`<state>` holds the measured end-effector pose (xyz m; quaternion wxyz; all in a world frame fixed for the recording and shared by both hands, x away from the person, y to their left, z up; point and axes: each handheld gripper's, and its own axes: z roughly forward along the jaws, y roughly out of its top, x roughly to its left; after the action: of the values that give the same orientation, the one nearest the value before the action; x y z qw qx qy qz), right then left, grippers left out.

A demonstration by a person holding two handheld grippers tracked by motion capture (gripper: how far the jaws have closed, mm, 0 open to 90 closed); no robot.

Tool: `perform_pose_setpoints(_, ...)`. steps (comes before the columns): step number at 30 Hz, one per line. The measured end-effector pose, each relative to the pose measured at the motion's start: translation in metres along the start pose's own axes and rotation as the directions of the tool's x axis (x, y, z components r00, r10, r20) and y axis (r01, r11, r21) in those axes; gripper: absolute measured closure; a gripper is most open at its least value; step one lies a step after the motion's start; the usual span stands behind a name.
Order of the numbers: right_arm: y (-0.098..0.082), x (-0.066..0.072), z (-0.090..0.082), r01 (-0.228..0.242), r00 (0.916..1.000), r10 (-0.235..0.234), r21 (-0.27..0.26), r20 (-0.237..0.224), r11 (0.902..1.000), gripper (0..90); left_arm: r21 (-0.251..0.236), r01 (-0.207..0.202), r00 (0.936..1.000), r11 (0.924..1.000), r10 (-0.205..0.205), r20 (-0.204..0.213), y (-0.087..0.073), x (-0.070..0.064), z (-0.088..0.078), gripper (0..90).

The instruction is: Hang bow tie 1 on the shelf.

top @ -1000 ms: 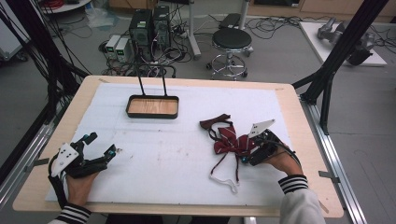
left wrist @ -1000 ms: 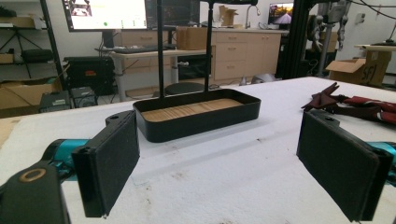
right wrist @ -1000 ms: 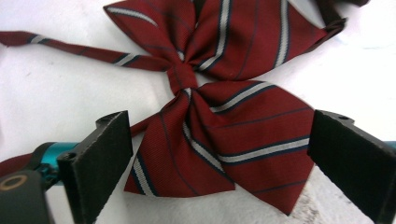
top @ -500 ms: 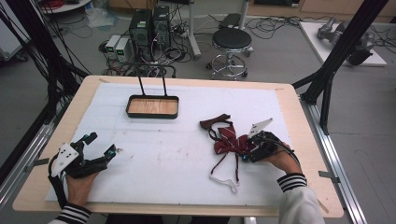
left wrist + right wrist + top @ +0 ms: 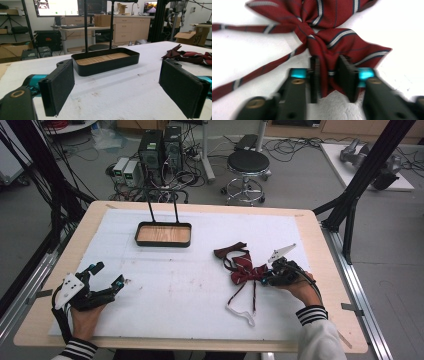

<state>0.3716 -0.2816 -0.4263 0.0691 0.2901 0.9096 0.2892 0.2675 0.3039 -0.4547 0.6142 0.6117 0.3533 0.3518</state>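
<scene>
Here, your right gripper (image 5: 266, 279) had its two black jaws pinched on a lobe of the dark red striped fabric bow tie (image 5: 245, 270), which lay flat on the white foam mat (image 5: 190, 290), near and to the right of the shallow black tray with a wooden floor (image 5: 163, 234). In the right gripper view the jaws stood close together with a fold of the red cloth between them, so the grip (image 5: 329, 77) was clenched on the bow. The tie's thin striped straps (image 5: 249, 77) trailed away from the knot, and a white loop of strap (image 5: 240, 312) lay on the mat on the near side of the bow, farther from the tray. A darker red piece (image 5: 230, 251) sat between the bow and the tray.

Your left gripper (image 5: 107, 277) rested on the mat well apart from the tray, on its near left side, with its jaws spread wide and nothing between them. Its own view looked past the pads (image 5: 58, 90) at the tray (image 5: 105, 62), whose two black upright rods (image 5: 85, 25) rose from its far edge.
</scene>
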Motion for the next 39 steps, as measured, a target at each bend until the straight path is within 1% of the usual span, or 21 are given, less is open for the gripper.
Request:
perform_pose_setpoints(1, 0.001, 0.000, 0.000, -0.013, 0.9999, 0.013, 0.003, 0.007, 0.9999, 81.7, 0.000, 0.000, 1.0000, 1.0000, 0.000, 0.000, 0.000, 0.000, 0.000, 13.6)
perform_pose_setpoints(3, 0.002, 0.001, 0.000, -0.015, 0.9998, 0.015, 0.010, 0.014, 0.9998, 83.4, -0.001, 0.000, 1.0000, 1.0000, 0.000, 0.000, 0.000, 0.000, 0.000, 13.6)
perform_pose_setpoints(6, 0.003, 0.004, 0.000, 0.002, 0.9997, -0.002, 0.012, 0.025, 0.9999, 83.7, -0.002, 0.000, 1.0000, 1.0000, 0.000, 0.000, 0.000, 0.000, 0.000, 13.5)
perform_pose_setpoints(8, 0.003, 0.004, 0.000, 0.001, 0.9997, -0.001, 0.008, 0.023, 1.0000, 83.7, -0.003, -0.001, 1.0000, 1.0000, 0.001, -0.001, 0.000, 0.000, 0.000, 13.6)
perform_pose_setpoints(11, 0.003, 0.004, -0.002, -0.001, 0.9999, 0.002, -0.022, 0.015, 0.9998, 83.7, -0.003, -0.001, 1.0000, 1.0000, 0.001, -0.001, 0.000, 0.000, 0.000, 13.5)
perform_pose_setpoints(15, 0.004, 0.005, -0.003, 0.011, 0.9998, -0.011, -0.042, 0.014, 0.9990, 83.7, -0.004, -0.004, 1.0000, 1.0000, 0.004, -0.003, 0.000, 0.000, 0.000, 13.5)
perform_pose_setpoints(21, 0.007, 0.008, -0.008, 0.021, 0.9998, -0.021, -0.105, 0.002, 0.9942, 83.8, -0.005, -0.003, 1.0000, 1.0000, 0.003, -0.004, 0.000, -0.001, 0.000, 13.5)
perform_pose_setpoints(22, 0.008, 0.009, -0.009, 0.021, 0.9998, -0.021, -0.127, 0.002, 0.9916, 83.8, -0.006, -0.003, 1.0000, 1.0000, 0.003, -0.004, 0.000, -0.001, 0.000, 13.5)
perform_pose_setpoints(24, 0.008, 0.009, -0.010, 0.022, 0.9997, -0.023, -0.138, -0.001, 0.9902, 83.7, -0.004, -0.001, 1.0000, 1.0000, 0.001, -0.002, 0.000, 0.000, 0.000, 13.5)
perform_pose_setpoints(26, 0.009, 0.010, -0.011, 0.021, 0.9998, -0.022, -0.168, -0.004, 0.9856, 83.7, -0.007, 0.007, 1.0000, 0.9999, -0.007, -0.005, 0.000, 0.000, 0.000, 13.6)
perform_pose_setpoints(27, 0.009, 0.011, -0.013, 0.020, 0.9997, -0.022, -0.198, -0.006, 0.9799, 83.8, -0.004, 0.007, 1.0000, 1.0000, -0.007, -0.005, 0.000, 0.000, 0.000, 13.6)
perform_pose_setpoints(28, 0.009, 0.011, -0.013, 0.020, 0.9997, -0.022, -0.198, -0.006, 0.9799, 83.8, 0.000, 0.009, 0.9999, 1.0000, -0.009, -0.004, 0.000, 0.000, 0.001, 13.6)
perform_pose_setpoints(30, 0.010, 0.011, -0.016, 0.017, 0.9998, -0.019, -0.235, -0.008, 0.9718, 83.7, 0.006, 0.008, 1.0000, 0.9999, -0.008, 0.001, 0.000, 0.001, 0.001, 13.5)
perform_pose_setpoints(31, 0.010, 0.011, -0.016, 0.017, 0.9998, -0.019, -0.235, -0.008, 0.9718, 83.7, 0.009, 0.005, 1.0000, 0.9999, -0.005, 0.001, 0.000, 0.001, 0.001, 13.5)
perform_pose_setpoints(32, 0.010, 0.011, -0.017, 0.013, 0.9998, -0.016, -0.252, -0.012, 0.9677, 83.7, 0.013, 0.003, 1.0000, 0.9999, -0.003, 0.002, 0.001, 0.001, 0.002, 13.5)
perform_pose_setpoints(33, 0.011, 0.011, -0.018, 0.012, 0.9997, -0.017, -0.273, -0.015, 0.9620, 83.7, 0.018, 0.005, 1.0000, 0.9998, -0.005, 0.003, 0.001, 0.001, 0.002, 13.5)
perform_pose_setpoints(34, 0.011, 0.012, -0.020, 0.010, 0.9996, -0.017, -0.304, -0.023, 0.9526, 83.7, 0.023, 0.006, 1.0000, 0.9997, -0.006, 0.003, 0.001, 0.001, 0.003, 13.7)
perform_pose_setpoints(35, 0.011, 0.012, -0.020, 0.010, 0.9996, -0.017, -0.304, -0.023, 0.9526, 83.7, 0.030, 0.010, 0.9999, 0.9995, -0.010, 0.003, 0.001, 0.001, 0.003, 13.7)
perform_pose_setpoints(37, 0.012, 0.012, -0.022, 0.009, 0.9991, -0.022, -0.339, -0.035, 0.9409, 83.7, 0.049, 0.014, 0.9999, 0.9987, -0.014, 0.003, 0.002, 0.001, 0.005, 13.9)
perform_pose_setpoints(38, 0.013, 0.012, -0.022, 0.013, 0.9989, -0.028, -0.356, -0.038, 0.9342, 83.7, 0.058, 0.005, 1.0000, 0.9983, -0.005, 0.006, 0.003, 0.001, 0.007, 13.9)
perform_pose_setpoints(39, 0.013, 0.013, -0.023, 0.011, 0.9984, -0.032, -0.383, -0.048, 0.9237, 83.7, 0.062, 0.000, 1.0000, 0.9981, -0.001, 0.007, 0.004, 0.001, 0.008, 13.9)
